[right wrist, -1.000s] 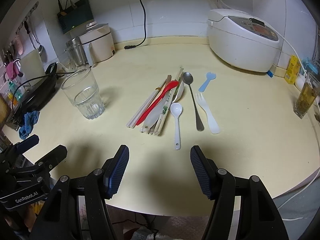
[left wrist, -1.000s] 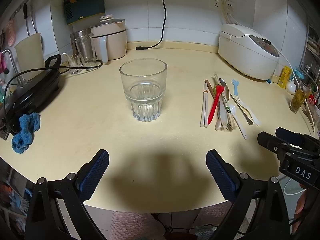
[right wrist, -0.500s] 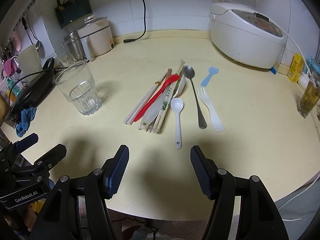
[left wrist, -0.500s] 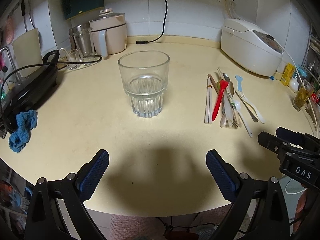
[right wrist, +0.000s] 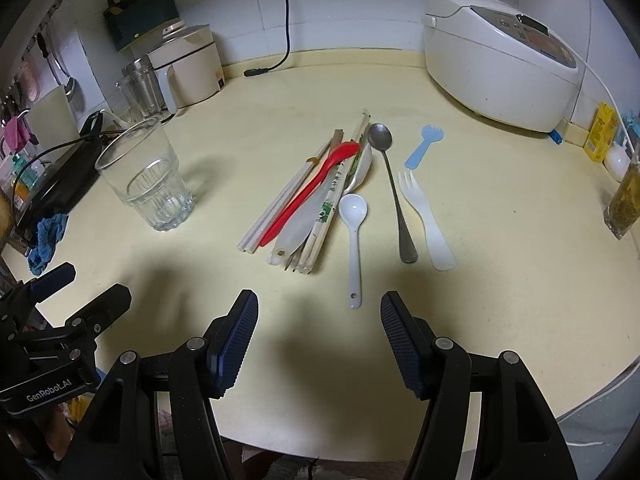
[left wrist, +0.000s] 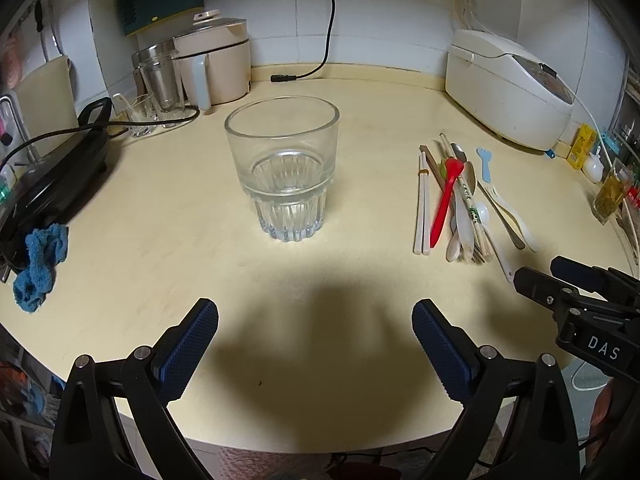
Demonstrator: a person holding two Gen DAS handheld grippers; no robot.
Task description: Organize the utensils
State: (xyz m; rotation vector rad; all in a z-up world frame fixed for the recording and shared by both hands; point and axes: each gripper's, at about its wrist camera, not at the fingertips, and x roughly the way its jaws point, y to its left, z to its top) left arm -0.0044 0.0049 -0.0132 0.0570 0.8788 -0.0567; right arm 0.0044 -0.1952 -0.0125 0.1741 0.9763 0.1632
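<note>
An empty ribbed glass (left wrist: 283, 168) (right wrist: 145, 174) stands upright on the cream counter. To its right lies a loose bunch of utensils: white chopsticks (right wrist: 276, 208), a red spoon (right wrist: 310, 192) (left wrist: 445, 200), a small white spoon (right wrist: 353, 236), a metal spoon (right wrist: 394, 192), a white fork (right wrist: 426, 220) and a small blue fork (right wrist: 424, 146). My left gripper (left wrist: 316, 344) is open, low over the near counter edge in front of the glass. My right gripper (right wrist: 319, 336) is open just short of the white spoon's handle. Neither holds anything.
A white rice cooker (right wrist: 500, 60) sits back right, a beige cooker (left wrist: 216, 64) and glass jars back left. A black appliance (left wrist: 52, 176) with cord and a blue cloth (left wrist: 38, 268) lie far left. A glass of yellow liquid (right wrist: 624, 200) stands at the right edge.
Both grippers have moved slightly forward toward the counter; the glass and utensils look a little nearer. Nothing on the counter has moved, and both grippers stay open.
</note>
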